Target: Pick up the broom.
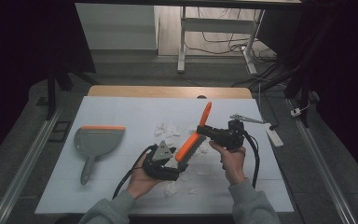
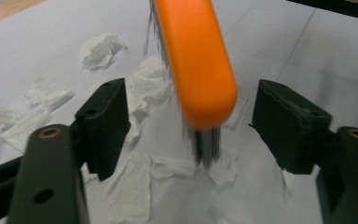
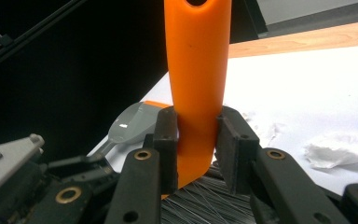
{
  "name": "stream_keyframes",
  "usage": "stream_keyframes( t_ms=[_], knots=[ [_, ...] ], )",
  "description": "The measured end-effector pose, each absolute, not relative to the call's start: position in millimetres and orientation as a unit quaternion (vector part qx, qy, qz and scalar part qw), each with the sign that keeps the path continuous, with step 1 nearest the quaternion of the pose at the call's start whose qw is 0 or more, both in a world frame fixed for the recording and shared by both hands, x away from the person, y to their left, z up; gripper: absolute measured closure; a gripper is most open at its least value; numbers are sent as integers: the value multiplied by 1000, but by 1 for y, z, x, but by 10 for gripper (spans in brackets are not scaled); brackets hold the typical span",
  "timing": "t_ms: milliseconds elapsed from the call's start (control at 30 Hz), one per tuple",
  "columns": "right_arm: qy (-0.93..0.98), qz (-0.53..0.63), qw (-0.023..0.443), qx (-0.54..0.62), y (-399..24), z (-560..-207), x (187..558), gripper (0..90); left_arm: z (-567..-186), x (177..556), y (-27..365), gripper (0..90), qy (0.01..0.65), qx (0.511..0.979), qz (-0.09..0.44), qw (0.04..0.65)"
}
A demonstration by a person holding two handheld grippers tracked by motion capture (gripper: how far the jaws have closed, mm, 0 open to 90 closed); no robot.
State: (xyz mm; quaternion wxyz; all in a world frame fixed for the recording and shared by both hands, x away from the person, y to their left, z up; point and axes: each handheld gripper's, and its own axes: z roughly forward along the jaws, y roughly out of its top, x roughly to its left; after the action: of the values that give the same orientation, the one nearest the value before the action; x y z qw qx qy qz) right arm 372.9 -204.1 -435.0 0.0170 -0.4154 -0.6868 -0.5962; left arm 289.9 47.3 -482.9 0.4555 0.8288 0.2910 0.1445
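Observation:
An orange hand brush (image 1: pixel 189 146) with dark bristles is held tilted over the white table top (image 1: pixel 121 109), handle end up. My right gripper (image 1: pixel 205 131) is shut on its handle (image 3: pixel 196 60), with both pads pressed against the orange plastic. My left gripper (image 1: pixel 182 164) is open, and its jaws stand wide on either side of the brush head's tip (image 2: pixel 200 70) without touching it. Torn white paper scraps (image 1: pixel 167 130) lie scattered under and around the brush (image 2: pixel 100 50). A grey dustpan (image 1: pixel 98 140) with an orange lip rests at the left of the table.
A small metal clip (image 1: pixel 244 118) and a white bar-shaped object (image 1: pixel 274 136) lie near the table's right edge. More paper scraps (image 1: pixel 171 188) sit near the front edge. The wooden table edge (image 1: pixel 168 91) runs along the back, with desk legs and cables beyond.

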Motion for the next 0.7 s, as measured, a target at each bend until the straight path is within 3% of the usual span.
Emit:
stream_keyframes(
  t_ms=[100, 133, 200, 367, 700],
  knots=[
    [-682, -597, 14, -424, -201, -437, 370, 705, -486, 294, 45, 380, 300, 824, 141, 460],
    [-677, -599, 17, -426, -199, -440, 369, 705, -487, 296, 45, 456, 302, 823, 138, 461],
    [-676, -599, 20, -429, -199, -441, 369, 705, -489, 300, 45, 487, 306, 822, 130, 463],
    [-670, -602, 35, -434, -194, -445, 367, 705, -491, 304, 47, 742, 314, 817, 137, 464],
    [-676, -599, 24, -430, -189, -445, 362, 699, -491, 304, 55, 800, 317, 821, 158, 448]
  ],
)
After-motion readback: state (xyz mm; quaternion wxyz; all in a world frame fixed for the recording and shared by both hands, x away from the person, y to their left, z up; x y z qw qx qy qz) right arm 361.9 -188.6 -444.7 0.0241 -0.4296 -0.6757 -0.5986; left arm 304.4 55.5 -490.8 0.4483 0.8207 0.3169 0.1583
